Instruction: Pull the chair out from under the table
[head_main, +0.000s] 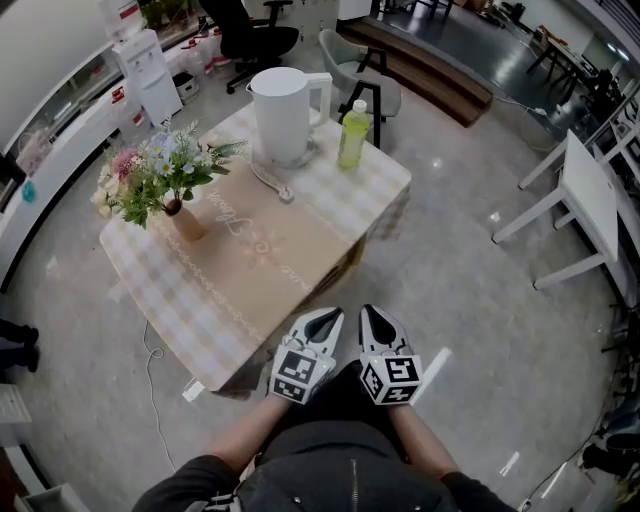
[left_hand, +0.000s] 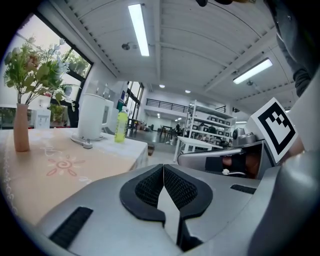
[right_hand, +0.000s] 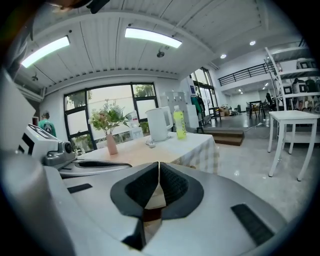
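Left gripper (head_main: 325, 322) and right gripper (head_main: 378, 322), jaws closed and empty, hover at lower centre beside the table (head_main: 375, 190); probably staged before reaching for the chair.

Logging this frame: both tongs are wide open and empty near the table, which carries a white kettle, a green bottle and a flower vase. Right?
Not open: the left tongs and right tongs are shut, pads together, as each gripper view shows. They are empty, near the table, which carries the kettle, bottle and vase.
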